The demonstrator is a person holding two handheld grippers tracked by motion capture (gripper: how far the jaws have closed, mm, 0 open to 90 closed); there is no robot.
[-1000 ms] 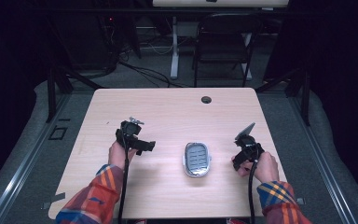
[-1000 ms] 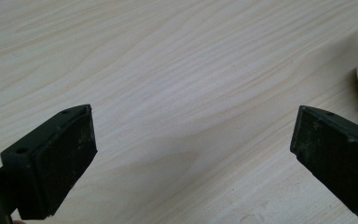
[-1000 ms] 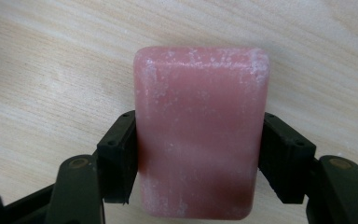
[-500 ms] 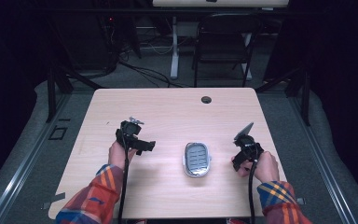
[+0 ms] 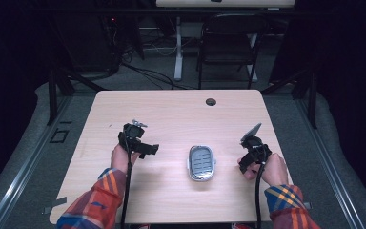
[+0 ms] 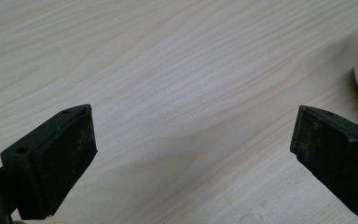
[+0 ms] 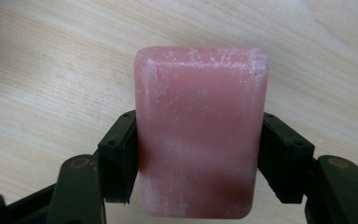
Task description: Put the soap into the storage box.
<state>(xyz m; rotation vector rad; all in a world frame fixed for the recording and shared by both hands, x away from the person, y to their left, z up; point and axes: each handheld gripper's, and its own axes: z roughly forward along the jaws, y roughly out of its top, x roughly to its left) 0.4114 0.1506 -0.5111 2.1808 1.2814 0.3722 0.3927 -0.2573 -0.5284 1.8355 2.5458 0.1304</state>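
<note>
Pink soap bar (image 7: pixel 200 135) clamped in right claw (image 7: pixel 200 158).

- Almost nothing has changed between the earlier pictures and now.
- The right hand-held gripper (image 5: pixel 249 153) has shifted very slightly toward the person's side of the light wooden tabletop (image 5: pixel 171 109), by a barely visible amount in the high view.

A pale wooden table (image 5: pixel 171 114) carries the things. A soap dish (image 5: pixel 201 163) lies just off centre toward 5 o'clock. A grommet hole (image 5: pixel 211 101) sits near 12 o'clock.
</note>
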